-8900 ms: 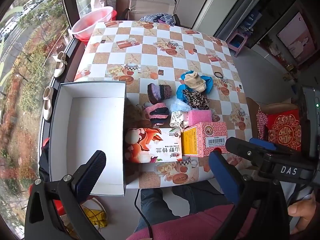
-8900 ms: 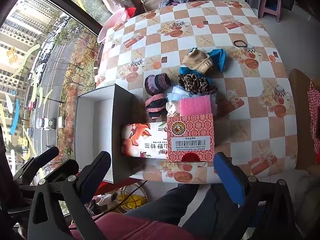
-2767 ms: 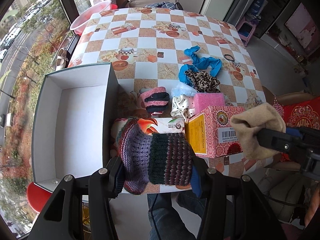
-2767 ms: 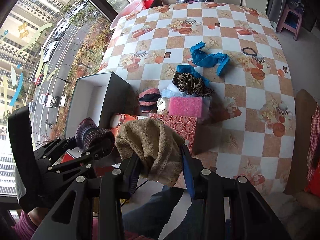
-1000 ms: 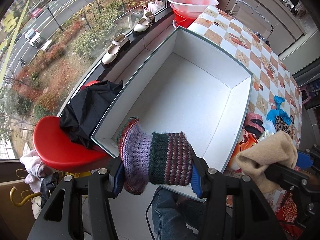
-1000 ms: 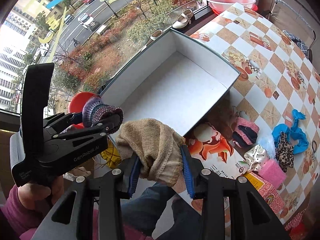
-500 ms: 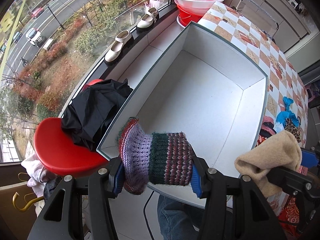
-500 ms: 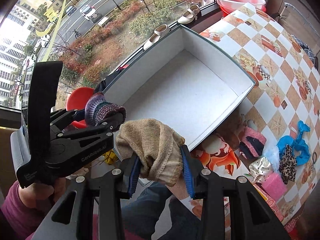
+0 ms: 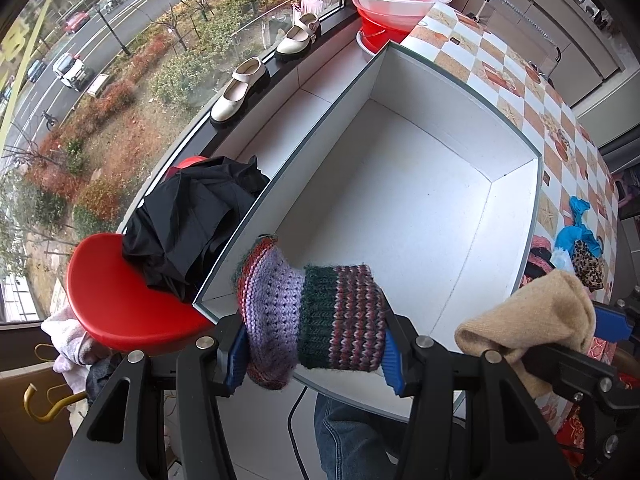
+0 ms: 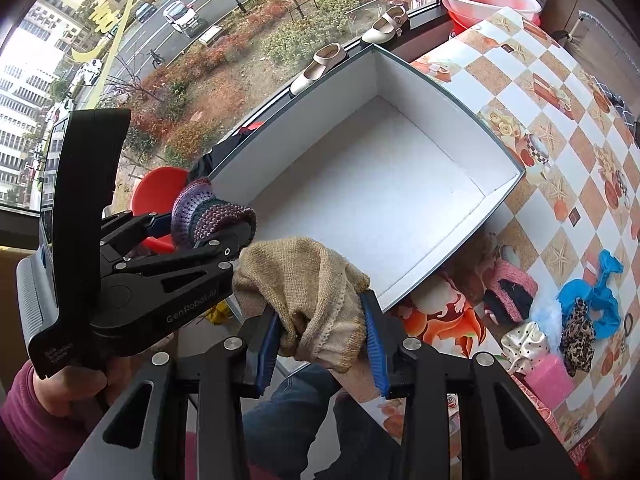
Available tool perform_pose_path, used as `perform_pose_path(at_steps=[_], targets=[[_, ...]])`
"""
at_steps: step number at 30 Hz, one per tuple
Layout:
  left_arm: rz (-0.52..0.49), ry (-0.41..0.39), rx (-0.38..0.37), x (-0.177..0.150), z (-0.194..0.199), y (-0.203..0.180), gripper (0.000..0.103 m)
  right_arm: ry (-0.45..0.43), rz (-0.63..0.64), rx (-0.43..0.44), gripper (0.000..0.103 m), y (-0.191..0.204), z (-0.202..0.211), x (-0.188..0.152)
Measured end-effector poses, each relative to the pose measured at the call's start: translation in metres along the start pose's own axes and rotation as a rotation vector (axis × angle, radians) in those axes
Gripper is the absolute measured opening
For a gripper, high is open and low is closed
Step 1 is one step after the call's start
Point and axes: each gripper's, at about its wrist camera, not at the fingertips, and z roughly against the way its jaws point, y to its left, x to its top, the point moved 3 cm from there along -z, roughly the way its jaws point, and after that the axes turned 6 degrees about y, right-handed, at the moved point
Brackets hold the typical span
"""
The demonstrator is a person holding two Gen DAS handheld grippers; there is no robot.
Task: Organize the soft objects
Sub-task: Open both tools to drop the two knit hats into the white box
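Beyond the window a street with cars and autumn bushes is seen, and on the sill stand two cream shoes (image 9: 239, 95). Next to the window is the table (image 10: 560, 128) with a checked cloth in orange and white. On its near corner lies a big white box (image 9: 404, 200), open and with nothing inside.

The left gripper (image 9: 312, 354) hangs over the near edge of this box and points down. Its fingers (image 9: 236, 354) pinch a knitted sock (image 9: 312, 320) of purple, dark green and red stripes, rolled into a bundle. The right gripper (image 10: 320, 346) is just beside it, above the same near edge. Its fingers (image 10: 372, 340) pinch a beige sock (image 10: 308, 292), also bundled. Both socks are in the air, not in the box.

Other soft things lie on the table to the right of the box: a pink and black knitted piece (image 10: 510, 292), a blue cloth (image 10: 596, 292), a leopard pattern piece (image 10: 578, 328), a dotted satin piece (image 10: 522, 344) and a pink sponge-like block (image 10: 548, 376). A pack with orange flowers (image 10: 444, 320) lies against the box side.

Below the box stands a red stool (image 9: 120, 300) with a black cloth (image 9: 188, 224) on it. A red basin (image 9: 396, 8) stands at the far end by the window.
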Motion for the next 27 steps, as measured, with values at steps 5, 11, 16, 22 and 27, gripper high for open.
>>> perform_pose_path(at_steps=[5, 11, 16, 22, 27], targets=[[-0.007, 0.002, 0.003, 0.0, -0.002, 0.0, 0.059, 0.005, -0.004, 0.002, 0.04, 0.0, -0.002, -0.001], [0.001, -0.012, -0.001, 0.002, -0.002, 0.001, 0.067, -0.002, -0.005, -0.001, 0.041, -0.001, -0.002, 0.001], [0.046, -0.022, -0.084, 0.004, 0.0, 0.007, 0.079, -0.021, -0.014, 0.01, 0.079, -0.001, 0.003, 0.004], [0.043, 0.007, -0.101, 0.005, -0.004, 0.005, 0.086, -0.037, -0.038, -0.062, 0.103, -0.008, 0.007, 0.006], [0.058, 0.029, -0.132, 0.002, -0.007, 0.006, 0.086, -0.05, -0.056, -0.052, 0.103, -0.013, 0.011, 0.003]])
